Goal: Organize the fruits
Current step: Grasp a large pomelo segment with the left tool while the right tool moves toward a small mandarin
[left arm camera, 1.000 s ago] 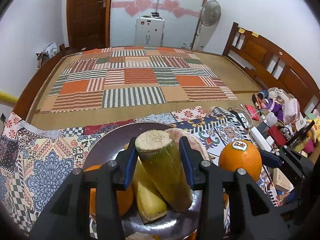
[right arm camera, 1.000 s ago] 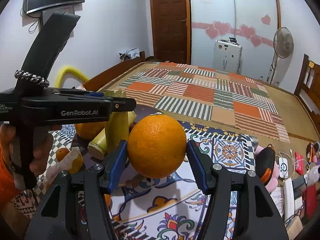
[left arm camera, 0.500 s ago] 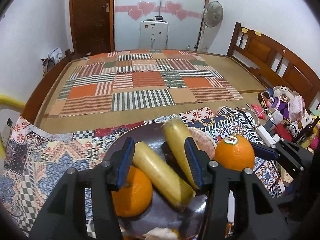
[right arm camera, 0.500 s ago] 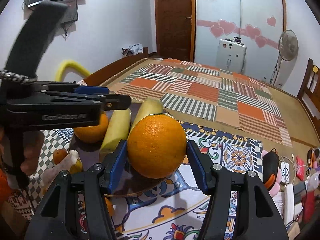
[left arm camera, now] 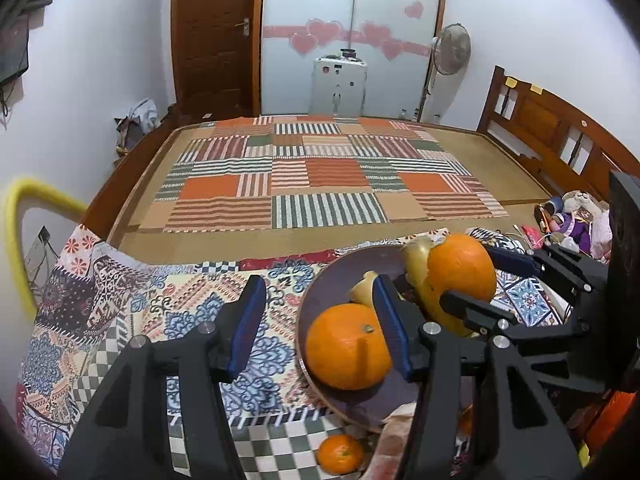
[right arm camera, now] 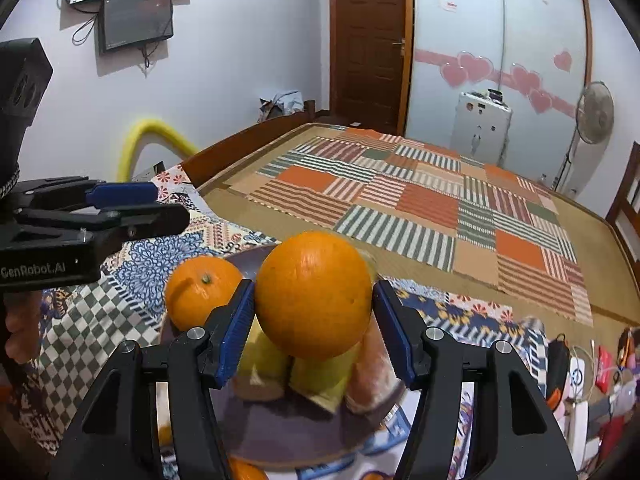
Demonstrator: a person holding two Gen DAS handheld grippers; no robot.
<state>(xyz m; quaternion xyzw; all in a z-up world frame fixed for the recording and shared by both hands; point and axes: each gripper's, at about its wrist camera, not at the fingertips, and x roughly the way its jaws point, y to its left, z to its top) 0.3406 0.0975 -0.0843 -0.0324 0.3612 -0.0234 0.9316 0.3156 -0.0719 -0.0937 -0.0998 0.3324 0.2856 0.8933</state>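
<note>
**Surfaces and Finishes Around the Fruit Plate**

The left tool (left arm camera: 320,324) and right tool (right arm camera: 314,330) are showing matt black plastic arms, ribbed blue pads and small shiny metal pins. The held orange (right arm camera: 314,294) is looking pebbled and faintly glossy, like the second orange (left arm camera: 346,346). The plate (left arm camera: 360,260) is appearing smooth and dull purple. A patterned cloth (left arm camera: 120,300) is lying soft and matt, while the bed frame (left arm camera: 540,120) is gleaming as varnished wood.

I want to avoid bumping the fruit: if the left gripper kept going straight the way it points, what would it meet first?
Probably only the patterned cloth: nothing lies between the opening fingers of the left gripper. The plate sits just right of that line, so its rim might catch the right finger; depth is unclear.
</note>
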